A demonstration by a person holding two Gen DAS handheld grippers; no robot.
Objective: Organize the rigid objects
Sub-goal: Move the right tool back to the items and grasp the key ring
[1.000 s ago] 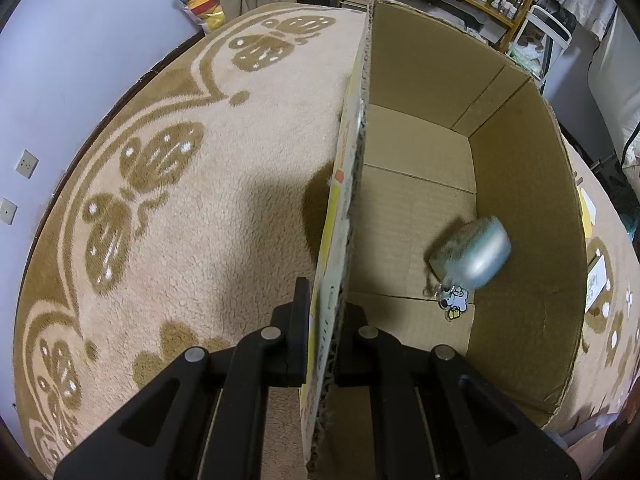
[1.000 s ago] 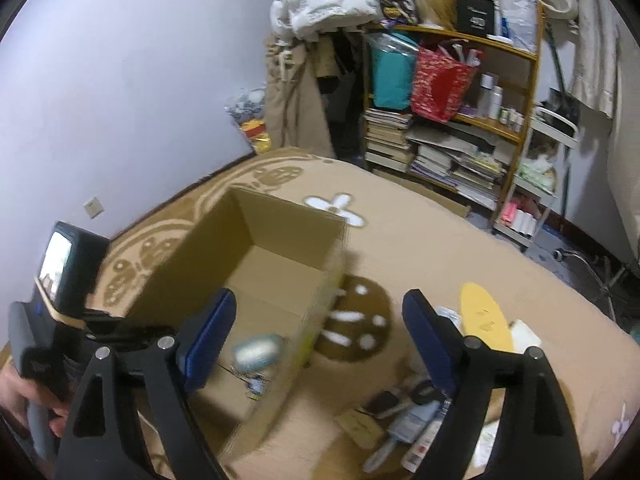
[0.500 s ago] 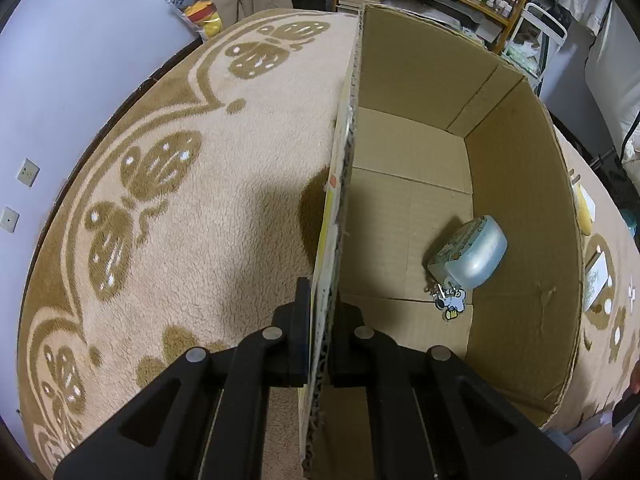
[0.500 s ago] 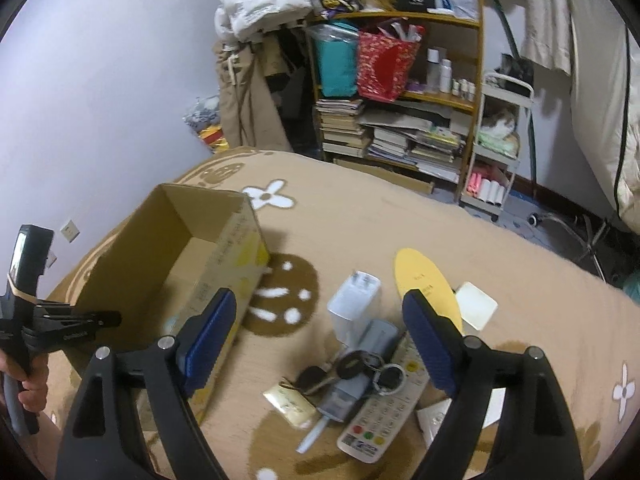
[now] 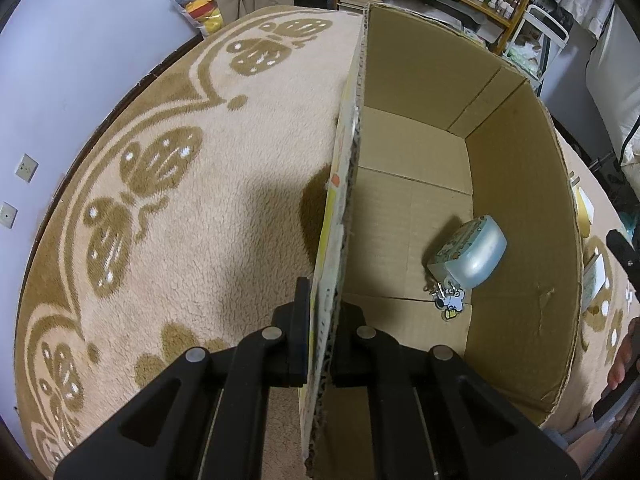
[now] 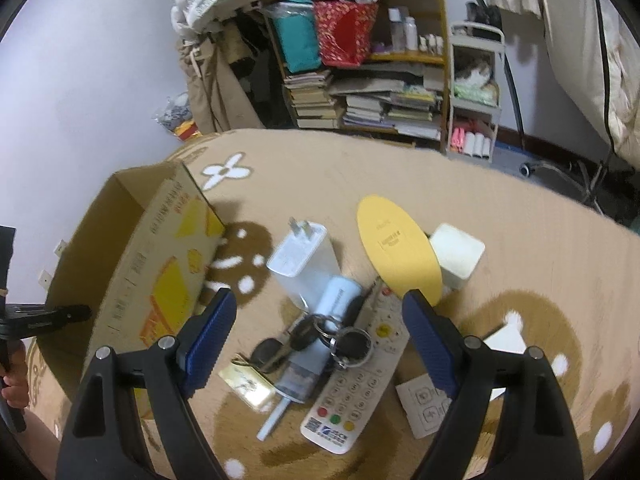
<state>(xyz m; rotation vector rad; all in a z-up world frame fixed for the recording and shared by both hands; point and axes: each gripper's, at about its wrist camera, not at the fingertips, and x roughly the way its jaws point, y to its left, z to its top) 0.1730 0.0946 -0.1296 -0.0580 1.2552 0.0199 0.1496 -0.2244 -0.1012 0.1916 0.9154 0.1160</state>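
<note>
Left wrist: left gripper (image 5: pixel 323 334) clamped on cardboard box (image 5: pixel 520 184) wall, right gripper (image 6: pixel 318 334) wide open, seemingly empty.

Room clutter around the rug

A patterned rug (image 5: pixel 208 208) spreads beyond the claw; farther off a bookshelf (image 6: pixel 376 92) holds stacked books (image 6: pixel 316 100), a red bag (image 6: pixel 346 32) and bottles (image 6: pixel 400 30).

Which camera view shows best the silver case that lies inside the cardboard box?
The left wrist view: it looks down into the cardboard box, and the silver case lies in plain sight near a wall. The right wrist view shows only the box's outside; the case is hidden.
</note>
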